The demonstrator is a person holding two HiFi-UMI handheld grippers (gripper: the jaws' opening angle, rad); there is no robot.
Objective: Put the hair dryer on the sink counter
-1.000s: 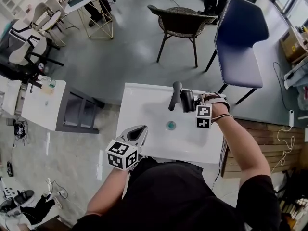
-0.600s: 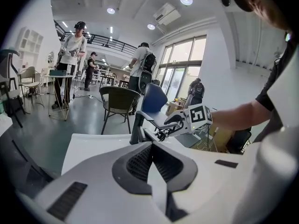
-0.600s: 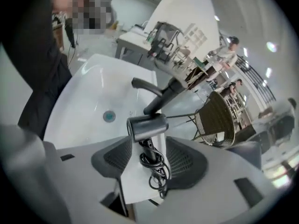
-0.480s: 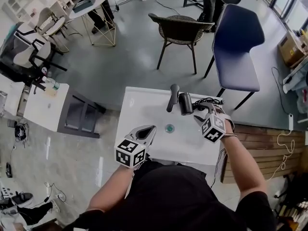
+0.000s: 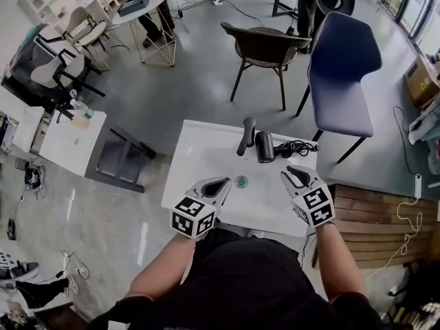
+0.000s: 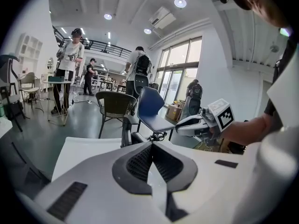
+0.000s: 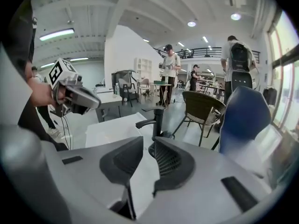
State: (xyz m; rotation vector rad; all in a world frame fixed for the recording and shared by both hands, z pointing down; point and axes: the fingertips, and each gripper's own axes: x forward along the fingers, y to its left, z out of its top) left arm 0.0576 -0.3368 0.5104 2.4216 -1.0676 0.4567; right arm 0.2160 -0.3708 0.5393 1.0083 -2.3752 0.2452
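Observation:
The black hair dryer (image 5: 265,146) lies on the white sink counter (image 5: 199,157), just right of the black faucet (image 5: 247,135), with its cord (image 5: 295,146) coiled to its right. Nothing grips it. My right gripper (image 5: 297,177) hovers over the counter's front right, short of the dryer; its jaws are closing with a small gap and nothing between them. My left gripper (image 5: 214,186) is shut and empty over the basin's front left. In the right gripper view the faucet (image 7: 156,120) rises just past the jaws, and the dryer (image 7: 166,135) shows partly behind them.
The basin drain (image 5: 241,181) lies between the two grippers. A blue chair (image 5: 340,67) and a wicker chair (image 5: 265,40) stand behind the counter. A white side table (image 5: 62,143) is at the left, wooden decking (image 5: 371,198) at the right. People stand at the back.
My right gripper has drawn back from the hair dryer toward me, leaving it on the counter, and its jaws have narrowed. The left gripper has shifted slightly right.

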